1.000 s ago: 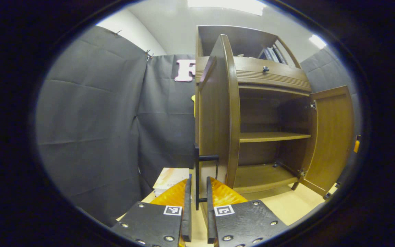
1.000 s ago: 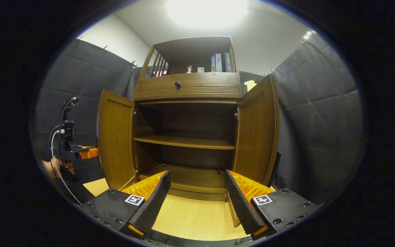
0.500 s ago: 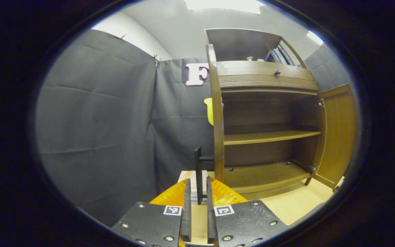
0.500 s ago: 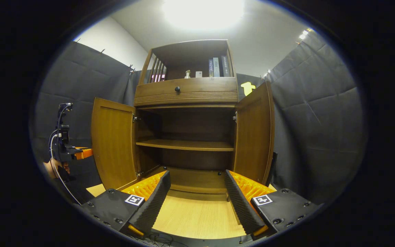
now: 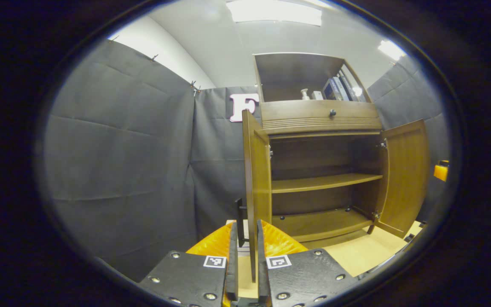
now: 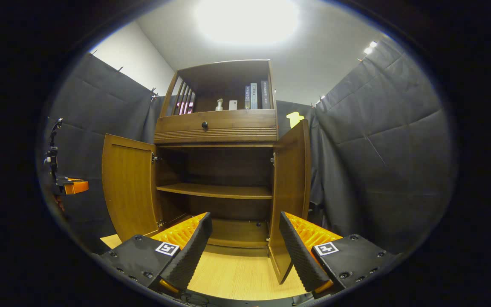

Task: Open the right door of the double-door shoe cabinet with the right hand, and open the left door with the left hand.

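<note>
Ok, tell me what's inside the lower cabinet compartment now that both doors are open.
Inside the shoe cabinet: one middle shelf and the bottom board, both bare, no shoes showing. The right door hides part of the right inner side, and the back corners are too dark to judge.

Shoe cabinet (image 5: 318,123) stands with both doors swung out. Left door (image 5: 257,179) edge-on, its lower edge between the left gripper (image 5: 244,264) fingers, which sit close together; black handle (image 5: 240,221) just beside. Right door (image 5: 405,175) wide open. Shelves bare.
</note>
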Tool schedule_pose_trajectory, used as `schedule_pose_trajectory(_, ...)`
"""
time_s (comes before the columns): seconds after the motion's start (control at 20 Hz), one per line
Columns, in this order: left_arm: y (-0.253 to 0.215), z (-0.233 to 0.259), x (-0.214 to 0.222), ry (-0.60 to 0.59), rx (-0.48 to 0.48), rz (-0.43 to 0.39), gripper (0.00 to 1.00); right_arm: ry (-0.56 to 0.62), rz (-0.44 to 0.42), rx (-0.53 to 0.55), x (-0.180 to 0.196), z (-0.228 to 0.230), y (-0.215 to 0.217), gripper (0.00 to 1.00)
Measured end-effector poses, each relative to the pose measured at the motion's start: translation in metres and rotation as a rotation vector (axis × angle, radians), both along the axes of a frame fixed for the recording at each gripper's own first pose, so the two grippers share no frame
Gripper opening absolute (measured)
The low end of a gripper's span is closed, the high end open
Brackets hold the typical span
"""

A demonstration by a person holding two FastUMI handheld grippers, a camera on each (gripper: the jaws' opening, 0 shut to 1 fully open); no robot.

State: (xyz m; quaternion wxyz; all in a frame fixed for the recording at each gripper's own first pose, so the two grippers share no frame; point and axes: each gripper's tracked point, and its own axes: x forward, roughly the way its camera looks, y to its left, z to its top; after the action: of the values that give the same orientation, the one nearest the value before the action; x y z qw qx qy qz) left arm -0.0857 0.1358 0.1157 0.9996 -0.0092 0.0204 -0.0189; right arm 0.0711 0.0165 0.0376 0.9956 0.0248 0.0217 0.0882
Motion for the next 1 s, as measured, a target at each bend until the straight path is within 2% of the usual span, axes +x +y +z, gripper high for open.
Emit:
schedule_pose_trajectory(0.45,-0.033,0.008,-0.091,-0.01,0.017,0.02,0.18,0.0,-0.026,0.012,-0.021,-0.007,-0.029,0.99)
schedule_pose_trajectory(0.55,-0.036,0.012,-0.099,-0.016,0.011,0.035,0.21,0.009,-0.025,0.014,-0.022,-0.01,-0.031,0.96)
schedule_pose_trajectory(0.7,-0.033,0.013,-0.113,-0.031,-0.019,0.054,0.18,0.009,-0.021,0.02,-0.023,-0.007,-0.031,0.99)
schedule_pose_trajectory(0.8,-0.032,0.01,-0.119,-0.028,-0.03,0.071,0.21,0.0,-0.019,0.008,-0.025,-0.004,-0.03,0.96)
schedule_pose_trajectory(1.0,-0.028,0.0,-0.122,-0.001,-0.034,0.079,0.24,-0.007,-0.006,-0.007,-0.03,-0.002,-0.023,0.99)
